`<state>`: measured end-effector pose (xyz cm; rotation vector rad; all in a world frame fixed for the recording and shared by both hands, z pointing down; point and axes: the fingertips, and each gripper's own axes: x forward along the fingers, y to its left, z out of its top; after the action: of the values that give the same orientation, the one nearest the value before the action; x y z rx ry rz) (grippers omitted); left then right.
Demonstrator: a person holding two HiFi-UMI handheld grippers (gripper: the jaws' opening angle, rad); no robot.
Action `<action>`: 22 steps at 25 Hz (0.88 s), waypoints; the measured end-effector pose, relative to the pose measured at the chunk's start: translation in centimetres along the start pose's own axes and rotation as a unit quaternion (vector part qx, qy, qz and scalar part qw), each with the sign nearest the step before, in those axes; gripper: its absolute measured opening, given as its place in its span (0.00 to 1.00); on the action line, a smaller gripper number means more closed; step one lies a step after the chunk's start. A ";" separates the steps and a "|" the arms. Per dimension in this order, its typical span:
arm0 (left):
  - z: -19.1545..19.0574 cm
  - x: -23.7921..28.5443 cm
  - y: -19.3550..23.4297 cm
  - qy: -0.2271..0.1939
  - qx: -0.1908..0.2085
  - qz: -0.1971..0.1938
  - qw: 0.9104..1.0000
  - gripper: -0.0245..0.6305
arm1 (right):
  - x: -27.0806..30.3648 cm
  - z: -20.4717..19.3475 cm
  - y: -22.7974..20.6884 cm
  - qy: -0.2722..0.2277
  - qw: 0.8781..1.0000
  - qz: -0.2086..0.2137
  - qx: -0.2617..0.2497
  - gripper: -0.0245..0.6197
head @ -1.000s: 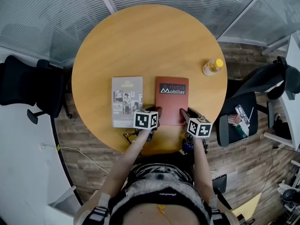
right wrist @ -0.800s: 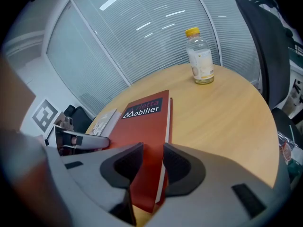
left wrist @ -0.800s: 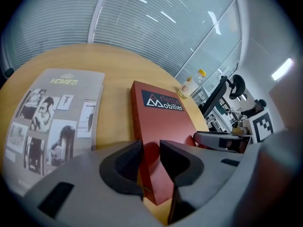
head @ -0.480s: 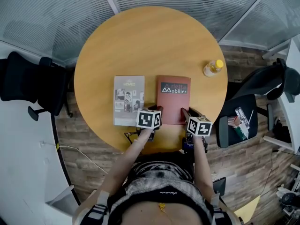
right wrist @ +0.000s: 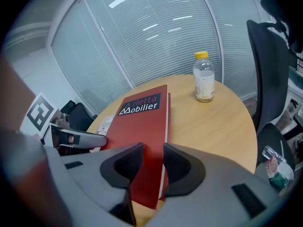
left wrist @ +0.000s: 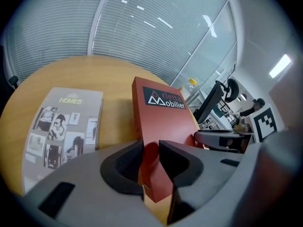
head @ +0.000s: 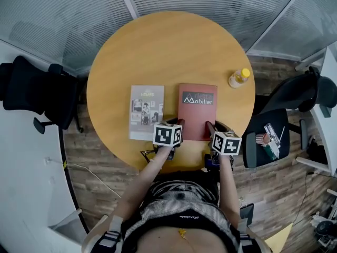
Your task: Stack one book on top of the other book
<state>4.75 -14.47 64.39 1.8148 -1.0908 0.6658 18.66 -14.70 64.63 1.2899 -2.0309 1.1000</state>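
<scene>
A red book (head: 197,109) titled "Mobilier" lies right of a grey "Homes" magazine (head: 146,111) on the round wooden table (head: 168,51). My left gripper (head: 179,124) has just been closing its jaws and is shut on the red book's (left wrist: 163,122) near left corner. My right gripper (head: 209,126) is shut on the red book's (right wrist: 142,126) near right corner. The near edge of the book is raised off the table. The magazine (left wrist: 66,126) lies flat and untouched to the left.
A plastic bottle (head: 238,77) with a yellow cap stands near the table's right edge, also in the right gripper view as the bottle (right wrist: 204,77). Black office chairs stand left (head: 31,96) and right (head: 295,99) of the table. Glass walls with blinds run behind.
Both grippers have risen a little with the near edge of the red book between them. The magazine and the bottle have not moved.
</scene>
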 end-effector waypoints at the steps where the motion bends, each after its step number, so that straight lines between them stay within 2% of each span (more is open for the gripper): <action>1: 0.1 -0.3 -0.2 -0.002 -0.001 0.000 1.000 0.21 | -0.4 0.2 0.1 -0.001 1.000 -0.002 -0.003 0.26; 13: 0.6 -4.8 -2.9 -0.042 -0.005 -0.010 0.999 0.21 | -5.4 1.9 2.2 -0.022 0.999 -0.013 -0.035 0.26; 22: 1.1 -7.5 -4.7 -0.075 -0.003 -0.008 0.997 0.20 | -8.2 2.8 3.2 -0.046 0.998 -0.005 -0.052 0.26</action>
<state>5.38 -11.36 56.09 1.8915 -1.1740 0.5230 19.35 -12.15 55.75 1.3182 -2.1160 0.9343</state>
